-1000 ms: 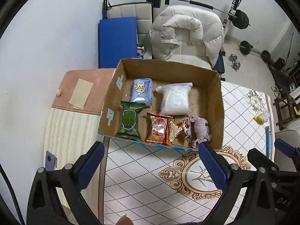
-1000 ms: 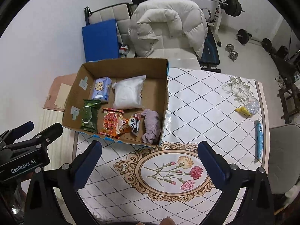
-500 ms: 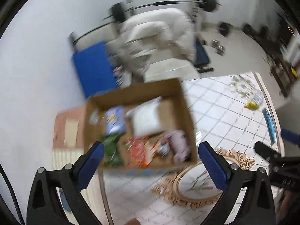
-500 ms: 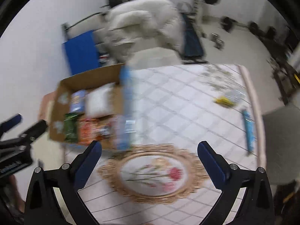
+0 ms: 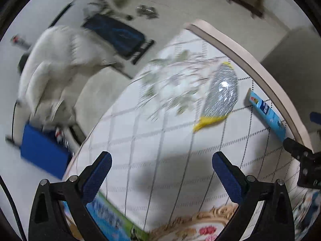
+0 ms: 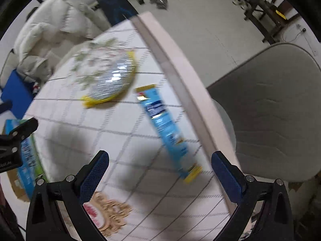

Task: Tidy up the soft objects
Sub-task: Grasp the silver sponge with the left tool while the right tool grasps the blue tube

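A silvery bag with yellow ends [image 5: 221, 92] lies on the white patterned tablecloth [image 5: 160, 140]; it also shows in the right wrist view [image 6: 114, 78]. A long light-blue packet [image 5: 266, 113] lies by the table's right edge, also in the right wrist view [image 6: 166, 128]. My left gripper [image 5: 161, 168] is open and empty above the cloth, short of the bag. My right gripper [image 6: 159, 166] is open and empty, just above the near end of the blue packet. Both views are motion-blurred.
The cardboard box's blue-green edge [image 5: 112, 221] shows at the lower left, also in the right wrist view [image 6: 26, 160]. A grey chair [image 6: 270, 110] stands right of the table edge [image 6: 180, 70]. A white jacket [image 5: 56, 60] and gym bench [image 5: 116, 34] lie beyond.
Both grippers have swung right, away from the box with the snacks, and closer to the silvery bag and blue packet at the table's right side. Both stay open.
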